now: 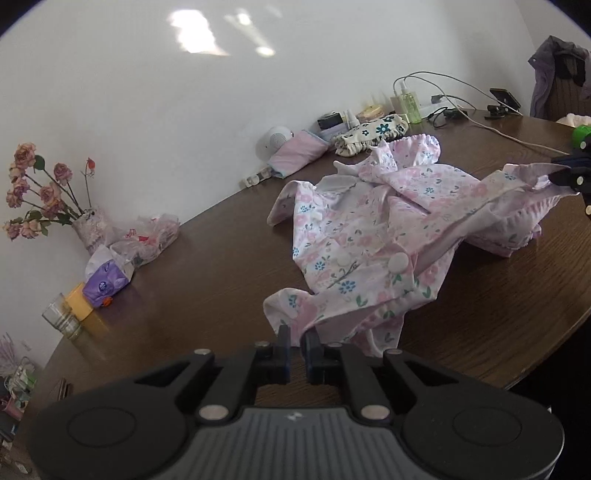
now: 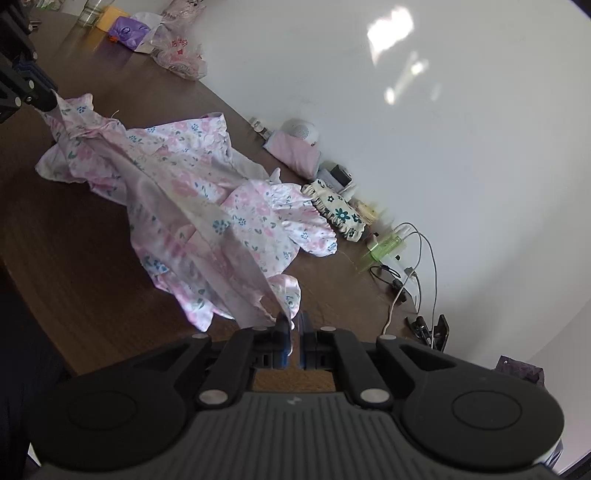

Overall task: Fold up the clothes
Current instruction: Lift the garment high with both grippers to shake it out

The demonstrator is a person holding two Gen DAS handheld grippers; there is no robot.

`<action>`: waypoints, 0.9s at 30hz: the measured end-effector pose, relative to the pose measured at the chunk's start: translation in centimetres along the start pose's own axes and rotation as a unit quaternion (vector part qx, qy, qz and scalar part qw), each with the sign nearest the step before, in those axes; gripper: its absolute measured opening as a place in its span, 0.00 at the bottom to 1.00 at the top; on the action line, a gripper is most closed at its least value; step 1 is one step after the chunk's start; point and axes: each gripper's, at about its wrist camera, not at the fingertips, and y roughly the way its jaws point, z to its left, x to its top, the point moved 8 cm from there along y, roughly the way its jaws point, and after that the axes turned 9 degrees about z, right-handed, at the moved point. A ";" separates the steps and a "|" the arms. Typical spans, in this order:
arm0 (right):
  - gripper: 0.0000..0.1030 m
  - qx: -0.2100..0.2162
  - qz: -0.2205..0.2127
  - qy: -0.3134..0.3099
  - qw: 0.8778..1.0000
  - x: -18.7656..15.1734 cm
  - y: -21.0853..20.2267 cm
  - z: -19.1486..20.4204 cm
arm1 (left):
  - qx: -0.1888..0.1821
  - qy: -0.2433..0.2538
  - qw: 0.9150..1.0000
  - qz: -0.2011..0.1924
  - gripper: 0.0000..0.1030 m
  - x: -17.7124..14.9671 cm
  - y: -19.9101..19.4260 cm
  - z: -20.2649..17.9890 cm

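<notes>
Plain white wall [image 1: 147, 122] with sunlight patches [image 1: 195, 33]; dark wood table [image 1: 207, 266] against it.

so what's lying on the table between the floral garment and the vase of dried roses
Mostly bare wood table. In the left wrist view, only a crumpled plastic bag sits beside the vase, well clear of the floral garment.

one floral garment [image 1: 373, 236], two grippers [image 1: 295, 341] [image 2: 293, 325]
</notes>
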 end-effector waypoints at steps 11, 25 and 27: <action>0.26 -0.003 0.013 0.014 1.000 0.3 0.4 0.8 | 0.018 0.068 0.997 -0.007 0.30 1.5 1.3 -1.4; 0.00 -0.041 -0.090 -0.009 0.995 6.1 -2.7 -6.2 | 0.011 -0.022 0.987 -0.162 0.00 12.0 -6.4 7.4; 0.00 -0.062 -0.134 0.011 0.989 9.8 -5.1 -10.8 | 0.032 -0.021 0.973 -0.229 0.00 16.1 -10.4 10.4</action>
